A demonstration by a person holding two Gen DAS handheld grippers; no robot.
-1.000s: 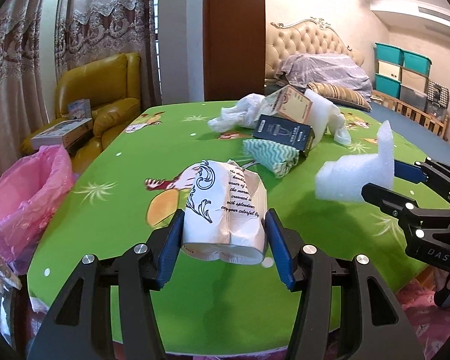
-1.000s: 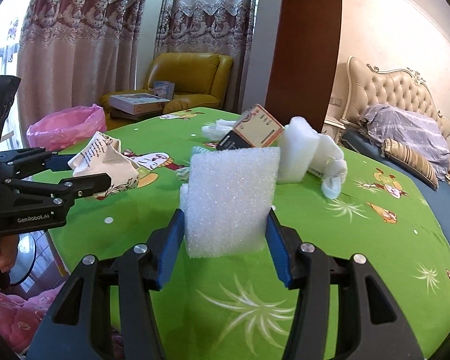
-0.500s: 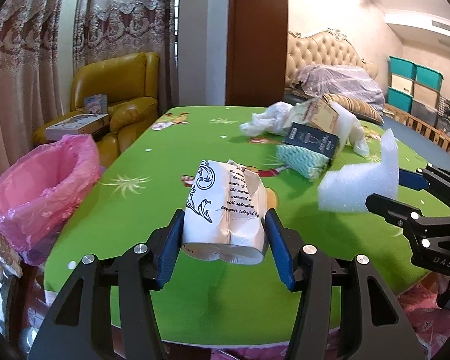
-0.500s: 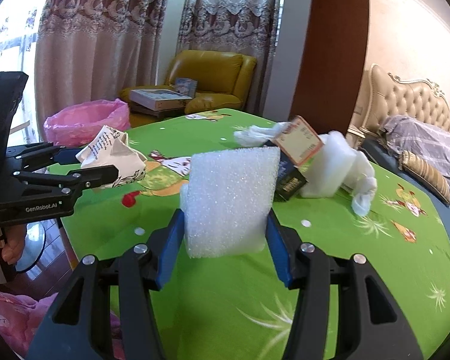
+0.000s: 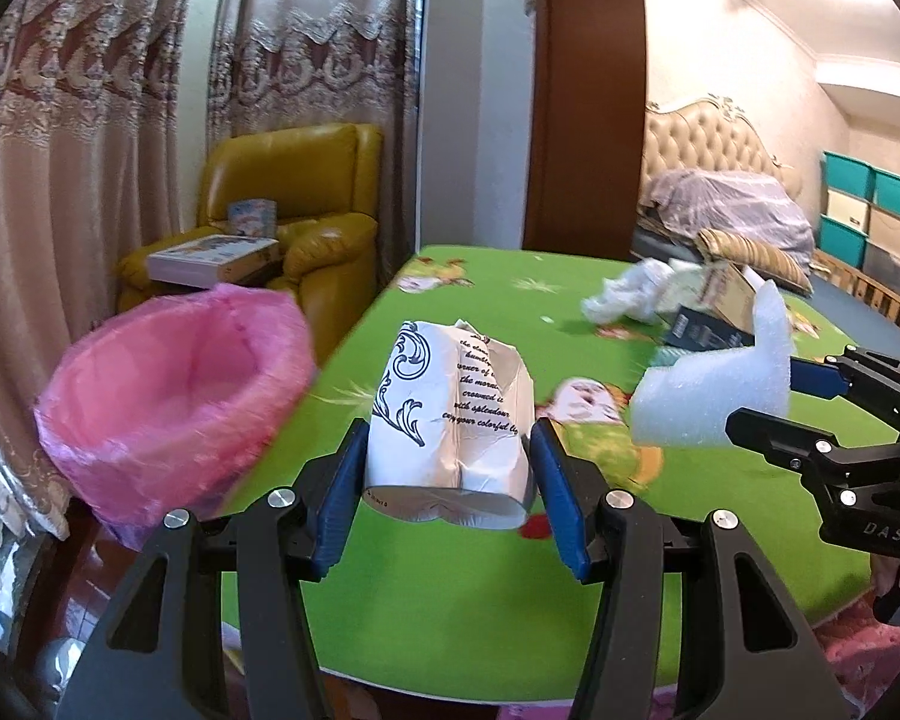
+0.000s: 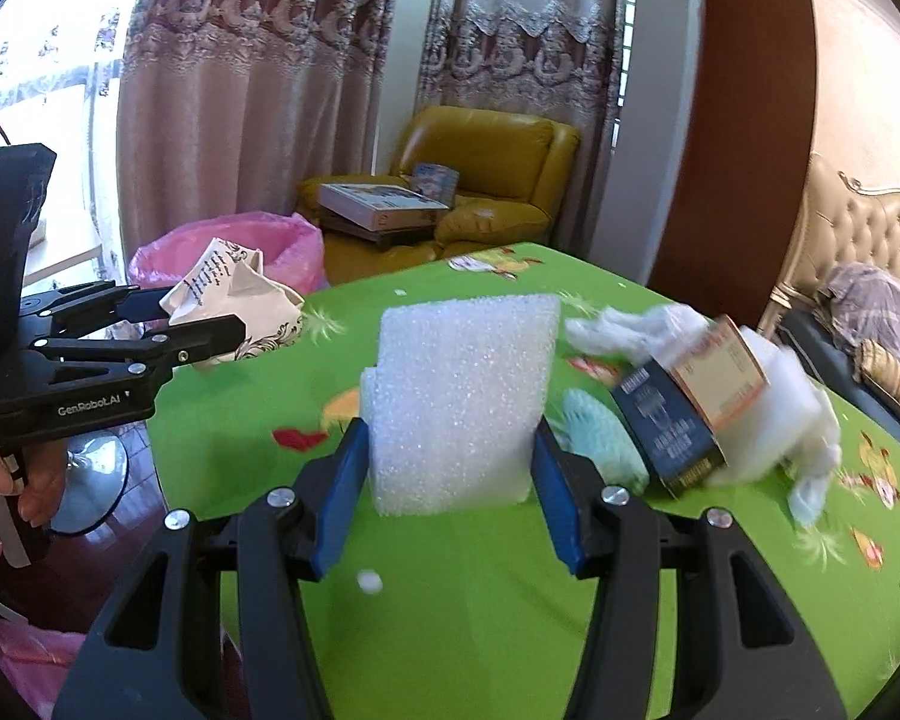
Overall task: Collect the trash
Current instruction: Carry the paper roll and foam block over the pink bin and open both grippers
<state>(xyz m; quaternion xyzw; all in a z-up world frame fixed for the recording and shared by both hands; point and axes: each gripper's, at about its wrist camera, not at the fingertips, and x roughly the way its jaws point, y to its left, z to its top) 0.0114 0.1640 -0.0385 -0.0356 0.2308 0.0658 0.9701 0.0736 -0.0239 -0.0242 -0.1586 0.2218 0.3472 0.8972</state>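
Note:
My left gripper [image 5: 449, 456] is shut on a crumpled white paper bag [image 5: 450, 414] with black print, held above the green table's left edge. It also shows in the right wrist view [image 6: 234, 300]. My right gripper [image 6: 450, 456] is shut on a white foam block [image 6: 462, 402], which also shows in the left wrist view [image 5: 720, 390]. A bin lined with a pink bag [image 5: 174, 396] stands off the table's left side, left of the paper bag. It also shows in the right wrist view [image 6: 282, 246].
More trash lies on the green table [image 5: 450, 588]: a dark blue box [image 6: 672, 426], a tan carton [image 6: 720, 366], white plastic wrap [image 6: 630, 324], a teal cloth [image 6: 600, 438]. A yellow armchair [image 5: 306, 210] with a box stands behind the bin.
Both grippers have swung left with their loads. The pink bin has come much closer and more central in the left wrist view. The table trash pile has shifted right.

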